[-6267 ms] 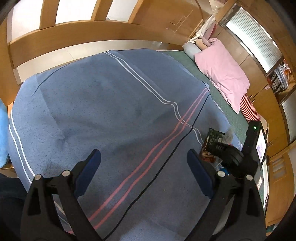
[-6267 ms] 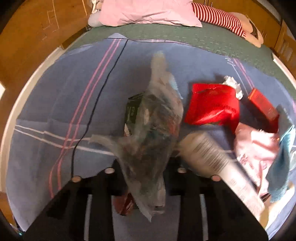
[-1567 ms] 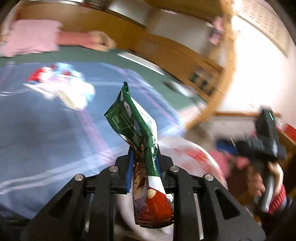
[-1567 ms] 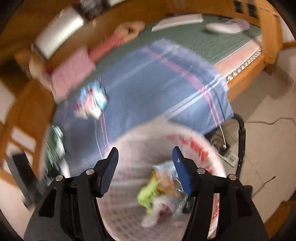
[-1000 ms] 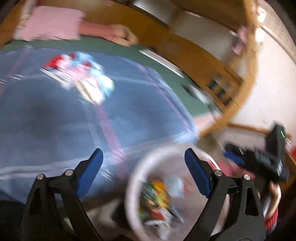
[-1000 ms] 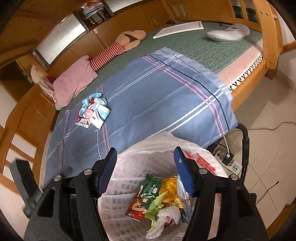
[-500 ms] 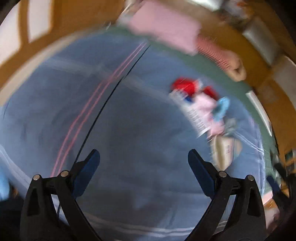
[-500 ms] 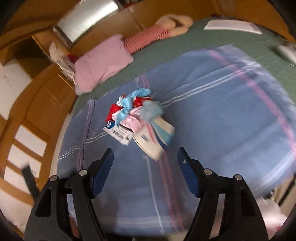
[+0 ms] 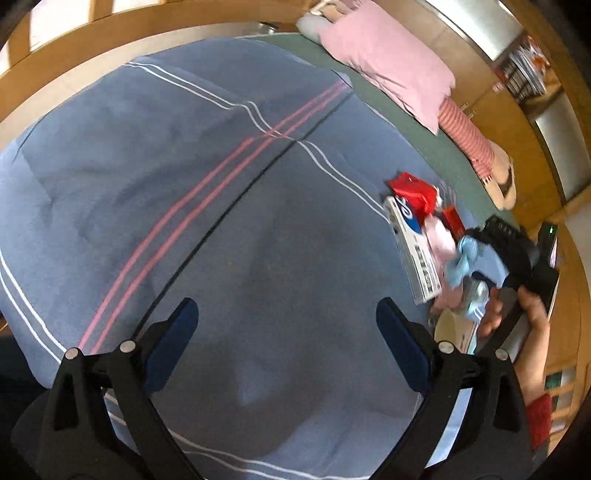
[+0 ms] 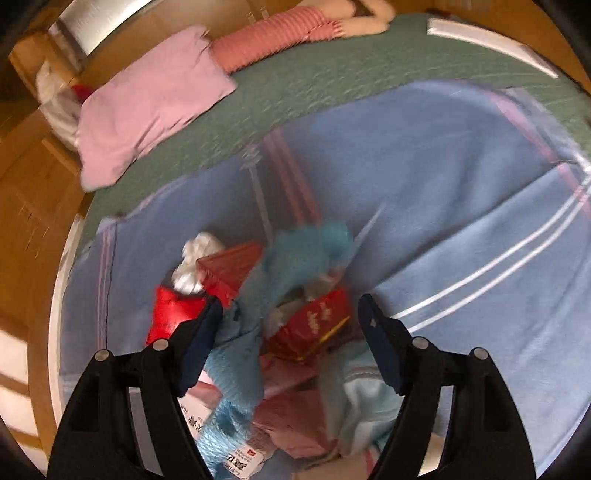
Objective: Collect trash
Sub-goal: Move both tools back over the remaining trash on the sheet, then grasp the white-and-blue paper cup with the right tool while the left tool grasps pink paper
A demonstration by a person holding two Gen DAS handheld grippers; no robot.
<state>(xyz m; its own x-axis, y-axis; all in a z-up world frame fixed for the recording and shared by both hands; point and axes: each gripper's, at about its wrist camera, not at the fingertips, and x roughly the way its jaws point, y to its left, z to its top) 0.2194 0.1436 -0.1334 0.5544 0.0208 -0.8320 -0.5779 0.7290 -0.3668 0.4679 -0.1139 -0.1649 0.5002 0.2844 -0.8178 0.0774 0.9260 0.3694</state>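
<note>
A pile of trash lies on the blue striped blanket (image 9: 258, 221). My right gripper (image 10: 290, 310) hovers open just above it, jaws standing apart over a red box with gold lettering (image 10: 314, 328); nothing is gripped. Around it lie a light-blue wrapper (image 10: 295, 254), a red carton (image 10: 229, 269), a glossy red packet (image 10: 173, 310), a white tissue (image 10: 195, 262) and a pink wrapper (image 10: 288, 417). My left gripper (image 9: 286, 314) is wide open and empty over bare blanket, left of the pile (image 9: 424, 236). In the left wrist view a hand (image 9: 532, 321) holds the right gripper (image 9: 517, 251).
A pink pillow (image 10: 147, 103) and a red-striped stuffed figure (image 10: 288, 26) lie on the green bedspread (image 10: 369, 81) beyond the blanket. The wooden bed frame (image 9: 110, 85) runs along the far edge. A white flat object (image 10: 487, 40) rests at the back right.
The left gripper let go of the green packet and opened wide. Both grippers swung away from the bag-lined bin, back over the bed. The right one came down close above the pile.
</note>
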